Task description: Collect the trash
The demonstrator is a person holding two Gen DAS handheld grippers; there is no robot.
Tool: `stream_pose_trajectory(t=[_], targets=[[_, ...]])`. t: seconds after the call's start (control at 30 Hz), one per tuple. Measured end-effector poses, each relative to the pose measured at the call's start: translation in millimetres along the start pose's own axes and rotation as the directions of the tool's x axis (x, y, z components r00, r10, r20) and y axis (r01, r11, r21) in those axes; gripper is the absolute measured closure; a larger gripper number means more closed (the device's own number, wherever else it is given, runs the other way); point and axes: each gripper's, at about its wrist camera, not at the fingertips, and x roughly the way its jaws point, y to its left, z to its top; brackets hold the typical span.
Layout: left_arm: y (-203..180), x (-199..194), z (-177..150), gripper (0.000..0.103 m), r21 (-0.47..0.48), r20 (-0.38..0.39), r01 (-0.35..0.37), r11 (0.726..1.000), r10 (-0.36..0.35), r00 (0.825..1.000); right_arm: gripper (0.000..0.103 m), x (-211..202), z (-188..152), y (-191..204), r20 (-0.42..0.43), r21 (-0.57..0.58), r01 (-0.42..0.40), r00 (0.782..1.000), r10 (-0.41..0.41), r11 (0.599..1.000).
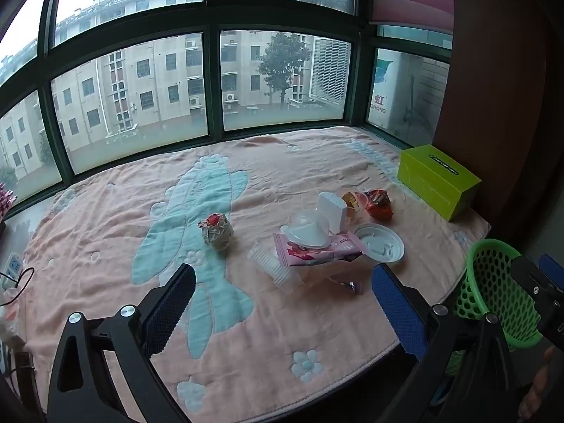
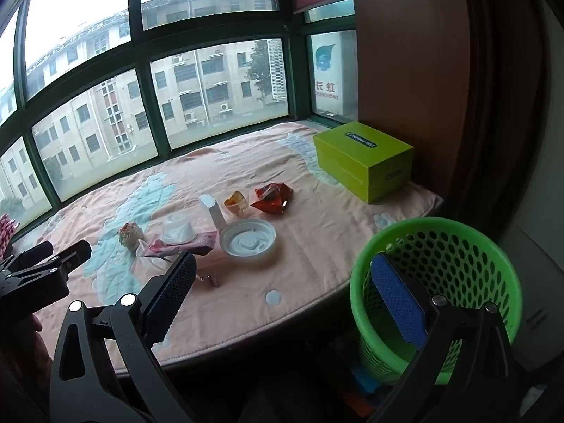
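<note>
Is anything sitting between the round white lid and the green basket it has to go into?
Nothing visible does. The round white lid lies on the pink blanket, with only bare blanket between it and the green basket standing off the edge. Both the left gripper and right gripper are open and empty.

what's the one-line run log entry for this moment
phase: pre-grasp | left gripper: open, empty | right gripper: open, empty | trash: on blanket | green basket: beside table edge
</note>
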Motion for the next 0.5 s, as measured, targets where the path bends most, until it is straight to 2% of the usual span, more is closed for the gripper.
stream_pose_trajectory(t=[0.5], targets=[[2.4, 0.0, 1.5, 0.006, -0.004, 0.003, 0.005, 1.0, -0.005, 1.0, 0.005, -3.6, 2.8, 0.0, 0.018, 0.015, 0.028, 0.999, -0.028, 0.999]])
